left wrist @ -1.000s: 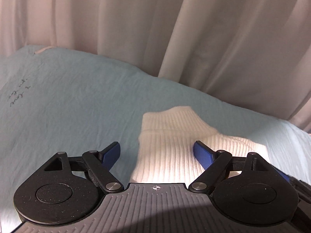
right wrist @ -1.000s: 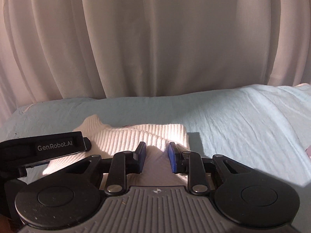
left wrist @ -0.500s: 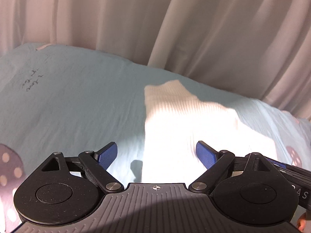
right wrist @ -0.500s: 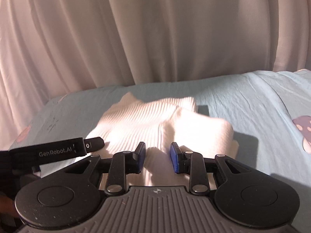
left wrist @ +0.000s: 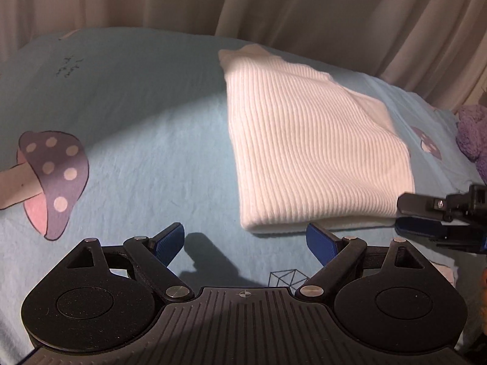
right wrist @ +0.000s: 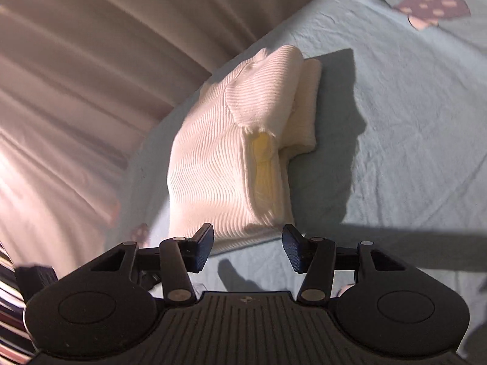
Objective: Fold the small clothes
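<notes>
Since the earlier pictures the white ribbed garment (left wrist: 316, 152) has gone from lying right between both sets of fingers to lying clear ahead of them: both hands have drawn back across the bed, and the right gripper (right wrist: 248, 245) has rolled, so its view now tilts. Its jaws have just been opening, with nothing pinched between them now; only the garment's near edge shows beyond the gap. The left gripper (left wrist: 245, 238) is spread wide and empty, its fingertips just short of the garment's folded near edge.

The garment lies on the light blue sheet (left wrist: 146, 140) as a compact, layered rectangle, with 1 thicker flap doubled over along the side seen in the right wrist view (right wrist: 231, 152). It looks released and at rest, touching neither tool. In the left wrist view the right gripper (left wrist: 426, 216) sits just beside the garment's near right corner.

My reading: this fold is finished and the hands are letting go. Next comes either a last tidy press on the loose flap or a reach for another piece; no other small clothes show here, only a mushroom print (left wrist: 51, 179) on the sheet, a purple plush thing (left wrist: 474, 133) at the far right and the curtain (left wrist: 304, 9) behind
</notes>
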`<control>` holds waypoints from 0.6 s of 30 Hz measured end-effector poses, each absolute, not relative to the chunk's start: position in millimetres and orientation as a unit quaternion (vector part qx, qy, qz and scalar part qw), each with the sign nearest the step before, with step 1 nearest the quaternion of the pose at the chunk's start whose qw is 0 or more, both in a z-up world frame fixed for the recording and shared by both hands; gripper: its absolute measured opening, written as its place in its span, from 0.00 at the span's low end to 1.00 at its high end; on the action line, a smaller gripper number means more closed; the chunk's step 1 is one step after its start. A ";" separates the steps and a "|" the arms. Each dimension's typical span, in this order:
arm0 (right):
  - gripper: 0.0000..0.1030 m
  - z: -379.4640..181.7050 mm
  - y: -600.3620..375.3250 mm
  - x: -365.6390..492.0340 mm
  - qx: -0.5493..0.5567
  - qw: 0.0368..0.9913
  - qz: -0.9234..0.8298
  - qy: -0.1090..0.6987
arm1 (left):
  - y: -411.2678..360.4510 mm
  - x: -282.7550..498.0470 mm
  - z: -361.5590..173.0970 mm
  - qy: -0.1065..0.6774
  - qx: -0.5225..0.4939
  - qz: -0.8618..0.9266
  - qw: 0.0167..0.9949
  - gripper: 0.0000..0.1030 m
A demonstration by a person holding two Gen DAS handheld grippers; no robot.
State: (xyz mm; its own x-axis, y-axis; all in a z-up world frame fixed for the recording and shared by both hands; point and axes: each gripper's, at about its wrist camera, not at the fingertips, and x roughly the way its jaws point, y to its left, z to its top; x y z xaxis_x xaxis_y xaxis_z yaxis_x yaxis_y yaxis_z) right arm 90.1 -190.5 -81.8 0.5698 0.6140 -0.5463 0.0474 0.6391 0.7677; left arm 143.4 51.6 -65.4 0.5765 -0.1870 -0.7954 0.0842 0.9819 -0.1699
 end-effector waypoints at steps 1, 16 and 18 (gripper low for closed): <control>0.21 -85.3 -190.9 92.5 0.404 0.789 0.172 0.429 | 46.2 145.7 -66.0 0.456 -0.046 -0.079 0.885 0.89; 0.19 -47.0 -185.4 80.7 0.268 0.864 0.135 0.404 | 64.7 153.4 -55.6 0.464 -0.061 0.015 0.884 0.89; 0.19 -29.7 -174.5 79.3 0.212 0.893 0.142 0.371 | 63.5 152.6 -48.5 0.457 -0.062 0.022 0.887 0.89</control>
State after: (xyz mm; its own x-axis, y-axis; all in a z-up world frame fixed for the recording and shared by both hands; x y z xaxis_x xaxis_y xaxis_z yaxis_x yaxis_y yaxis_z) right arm 79.3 -174.4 -29.7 0.6849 0.4112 -0.6015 -0.0962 0.8694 0.4847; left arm 152.6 63.5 -48.5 0.5818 -0.0179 -0.8131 -0.0946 0.9915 -0.0895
